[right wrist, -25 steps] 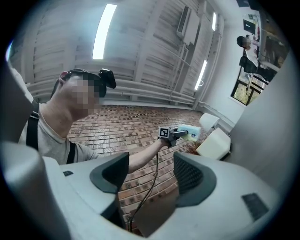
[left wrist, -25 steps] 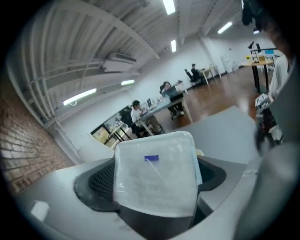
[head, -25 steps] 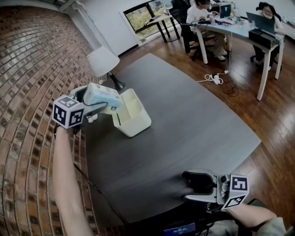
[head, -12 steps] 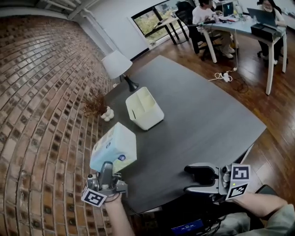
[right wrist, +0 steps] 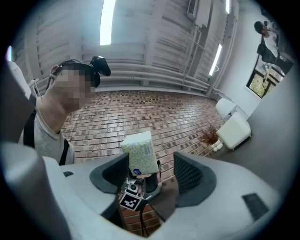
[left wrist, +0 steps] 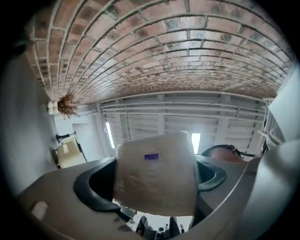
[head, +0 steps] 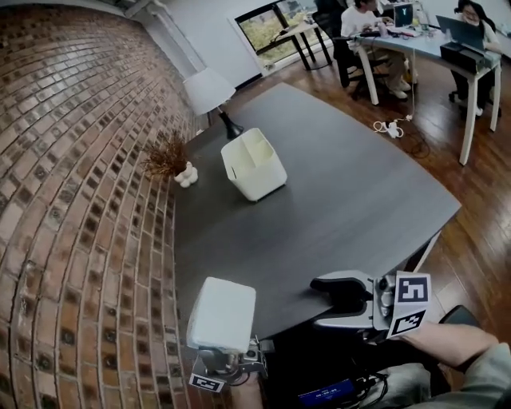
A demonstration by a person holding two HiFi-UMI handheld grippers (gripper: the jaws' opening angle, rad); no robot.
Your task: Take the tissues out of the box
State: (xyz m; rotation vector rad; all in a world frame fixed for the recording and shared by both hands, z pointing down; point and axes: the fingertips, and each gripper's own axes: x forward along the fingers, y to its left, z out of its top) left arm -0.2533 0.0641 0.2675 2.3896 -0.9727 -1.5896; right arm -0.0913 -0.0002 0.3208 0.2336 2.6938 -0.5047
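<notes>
The white storage box (head: 254,164) stands open on the dark table (head: 343,192), far from both grippers. A soft pack of tissues (head: 222,314) sits between the jaws of my left gripper (head: 228,357), held upright over the table's near left edge. In the left gripper view the pack (left wrist: 157,173) fills the gap between the jaws of that gripper (left wrist: 157,180). My right gripper (head: 334,301) hovers open at the near edge, right of the pack, with nothing in it. The right gripper (right wrist: 151,174) view looks at the pack (right wrist: 139,152) and shows the box (right wrist: 236,130) beyond.
A white table lamp (head: 209,89), a dried plant (head: 168,157) and a small white ornament (head: 188,176) stand by the brick wall (head: 72,200) behind the box. Desks with seated people (head: 375,20) are across the room. A power strip (head: 391,128) lies on the wooden floor.
My left gripper has carried the tissue pack from above the box down to the table's near left edge and turned it upright. The right gripper has barely moved.
</notes>
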